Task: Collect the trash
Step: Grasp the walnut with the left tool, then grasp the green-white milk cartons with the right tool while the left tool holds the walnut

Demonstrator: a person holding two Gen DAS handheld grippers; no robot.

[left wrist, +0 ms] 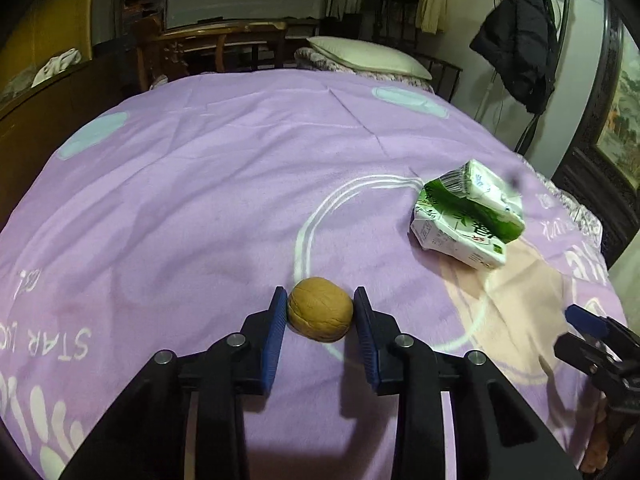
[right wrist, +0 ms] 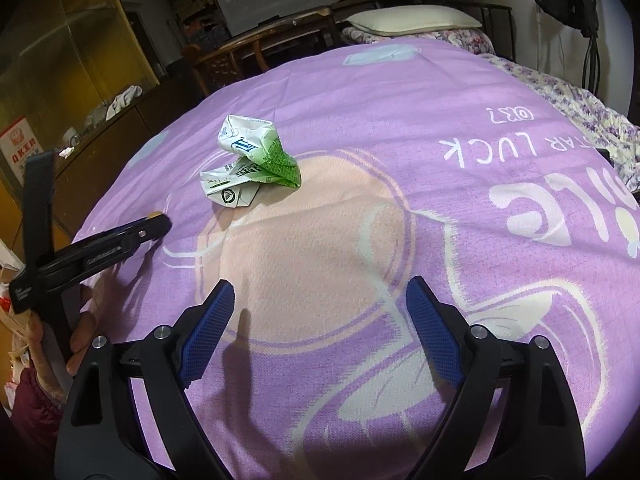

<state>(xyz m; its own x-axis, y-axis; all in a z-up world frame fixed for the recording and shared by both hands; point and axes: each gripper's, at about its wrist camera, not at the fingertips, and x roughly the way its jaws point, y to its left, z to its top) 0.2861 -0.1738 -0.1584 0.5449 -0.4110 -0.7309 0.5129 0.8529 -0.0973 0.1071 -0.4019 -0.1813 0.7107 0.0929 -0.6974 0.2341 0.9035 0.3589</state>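
Tan walnut [left wrist: 320,310] sits clamped in left gripper [left wrist: 320,312]; right gripper [right wrist: 320,320] gapes apart.

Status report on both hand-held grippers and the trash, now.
Left hand-held gripper bracketing walnut, grip unconfirmed. Right hand-held gripper open, empty. Crushed carton loose on blanket. Nothing blocking.

Walnut [left wrist: 320,310] on bedspread [left wrist: 200,200] between left claw [left wrist: 320,312] fingers, crumpled carton [left wrist: 468,216] beyond, right.

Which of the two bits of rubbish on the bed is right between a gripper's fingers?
The round brown walnut-like ball, sitting between the left gripper pads. The crumpled green-and-white carton lies apart on the purple blanket, with nothing around it.
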